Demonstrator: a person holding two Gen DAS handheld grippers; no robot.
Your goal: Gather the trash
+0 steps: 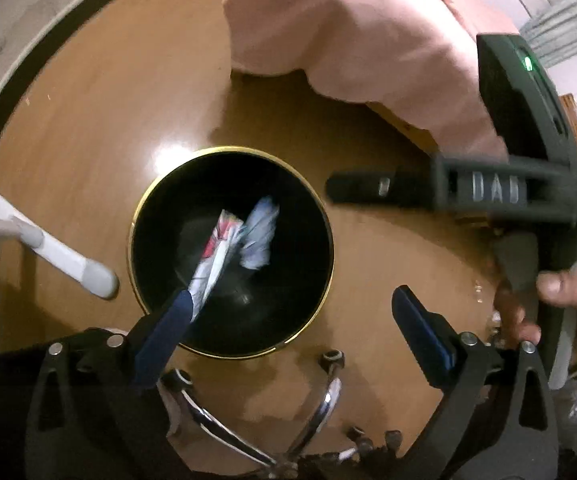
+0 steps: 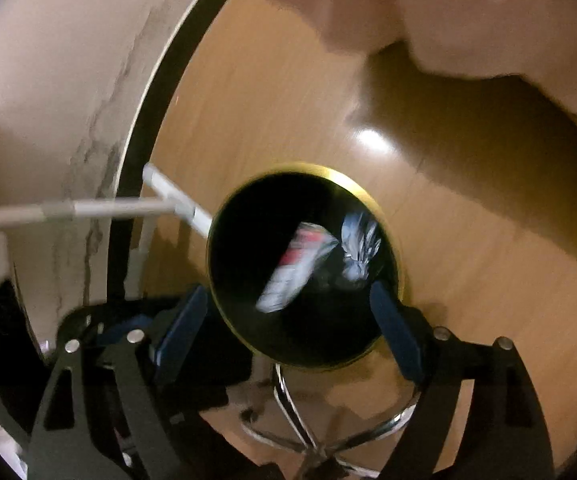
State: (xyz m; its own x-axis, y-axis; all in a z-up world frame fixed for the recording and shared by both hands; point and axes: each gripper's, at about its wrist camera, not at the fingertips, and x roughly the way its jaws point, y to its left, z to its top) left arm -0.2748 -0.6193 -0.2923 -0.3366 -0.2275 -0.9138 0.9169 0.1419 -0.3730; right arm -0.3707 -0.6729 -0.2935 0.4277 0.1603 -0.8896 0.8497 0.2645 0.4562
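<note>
A round black bin (image 1: 296,272) with a gold rim stands on the wooden floor below both grippers. Inside it are a red-and-white wrapper (image 1: 216,256) and a crumpled bluish-white piece (image 1: 258,236). My left gripper (image 1: 293,298) hangs over the bin's near edge, open wide, and the wrapper's lower end lies by its left fingertip. The right wrist view also shows the bin (image 2: 256,220), the wrapper (image 2: 292,272) and the crumpled piece (image 2: 358,248). My right gripper (image 2: 288,294) is open above the bin, gripping nothing. Its black body (image 1: 488,192) shows in the left wrist view, held by a hand (image 1: 560,288).
Pink bedding (image 1: 368,32) hangs over a bed edge beyond the bin. A white long-handled tool (image 1: 48,248) lies left of the bin, by the wall with a black skirting (image 2: 136,160). A chrome chair base (image 1: 308,420) stands just in front of the bin.
</note>
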